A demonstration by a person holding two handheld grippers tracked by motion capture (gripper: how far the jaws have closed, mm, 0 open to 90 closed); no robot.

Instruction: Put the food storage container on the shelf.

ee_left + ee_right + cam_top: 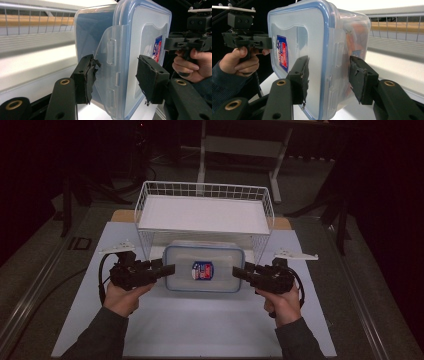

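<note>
Centrally, unreadable red-blue label (202, 270) on lid (220, 265)

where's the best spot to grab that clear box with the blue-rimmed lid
Take the clear box by its two short ends, one claw from each side, jaws straddling the lid rim and wall. It is wide and flat, so one claw would tip it. The left claw and right claw already sit there, at the end latches.

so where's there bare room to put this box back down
Free: the white mat between the forearms, and the wire rack's top shelf. Crowded: under the rack, where the container sits between the left gripper and right gripper.
</note>
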